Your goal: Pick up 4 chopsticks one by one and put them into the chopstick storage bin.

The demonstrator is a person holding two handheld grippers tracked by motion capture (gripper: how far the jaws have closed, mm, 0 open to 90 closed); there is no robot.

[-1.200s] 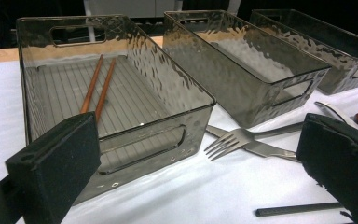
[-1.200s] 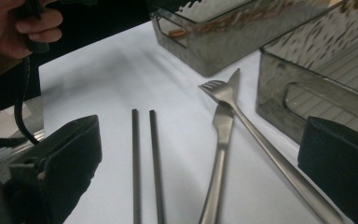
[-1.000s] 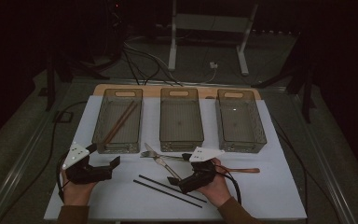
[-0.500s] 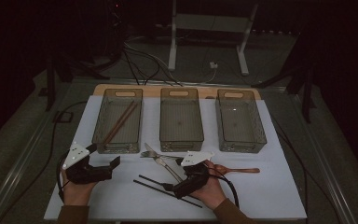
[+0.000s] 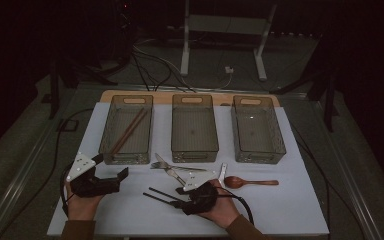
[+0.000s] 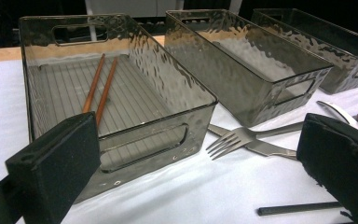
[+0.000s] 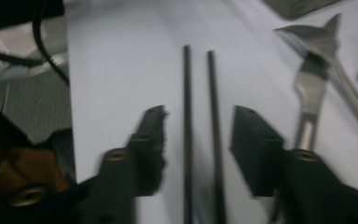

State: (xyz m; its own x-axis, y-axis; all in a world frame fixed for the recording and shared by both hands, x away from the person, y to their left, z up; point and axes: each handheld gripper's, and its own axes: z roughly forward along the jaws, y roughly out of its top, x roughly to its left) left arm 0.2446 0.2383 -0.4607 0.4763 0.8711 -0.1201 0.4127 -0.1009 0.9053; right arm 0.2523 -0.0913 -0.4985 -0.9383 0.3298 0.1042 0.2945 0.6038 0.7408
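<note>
Right gripper [image 7: 198,140]: mine; my jaws have just been closing and stand narrowed, one on each side of the black chopsticks, pads not touching them.
Black chopsticks [image 7: 200,130]: a pair lying side by side on the white mat [image 5: 290,200], running straight up between my right jaws.
Left gripper [image 6: 200,172]: mine; jaws wide, nothing between them.
Fork [image 6: 242,136]: ahead of my left jaws, crossed over a knife [image 6: 270,148].
Left tray [image 6: 121,93]: beyond my left jaws, holding brown chopsticks [image 6: 100,88].
Wooden spoon [image 5: 250,182]: just beside my right hand.
</note>
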